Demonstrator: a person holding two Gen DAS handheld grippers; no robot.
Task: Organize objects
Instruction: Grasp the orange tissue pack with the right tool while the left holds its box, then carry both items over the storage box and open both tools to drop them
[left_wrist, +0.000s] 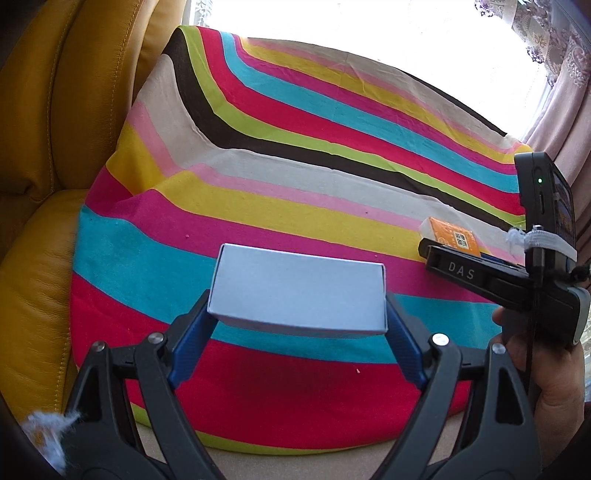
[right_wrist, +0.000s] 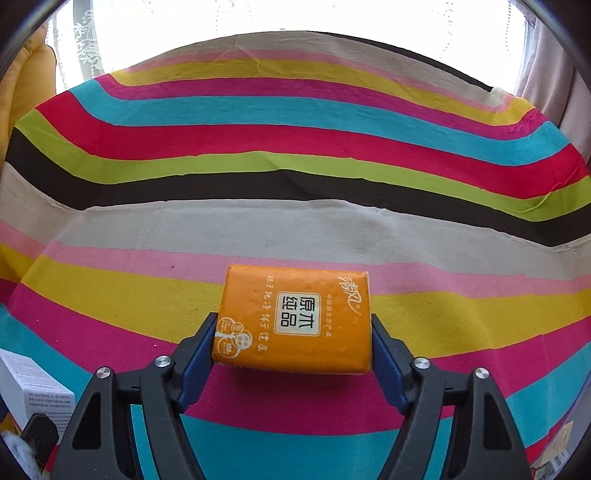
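Note:
My left gripper is shut on a plain white box, gripped by its two short ends and held just above the striped cloth. My right gripper is shut on an orange tissue pack with white Chinese print, held level over the yellow and pink stripes. In the left wrist view the right gripper body shows at the right edge with the orange pack in it. The white box also shows at the lower left of the right wrist view.
The striped cloth covers a table. A yellow leather sofa stands along the left side. A bright window with lace curtains lies beyond the far edge. Some printed packaging lies at the lower right.

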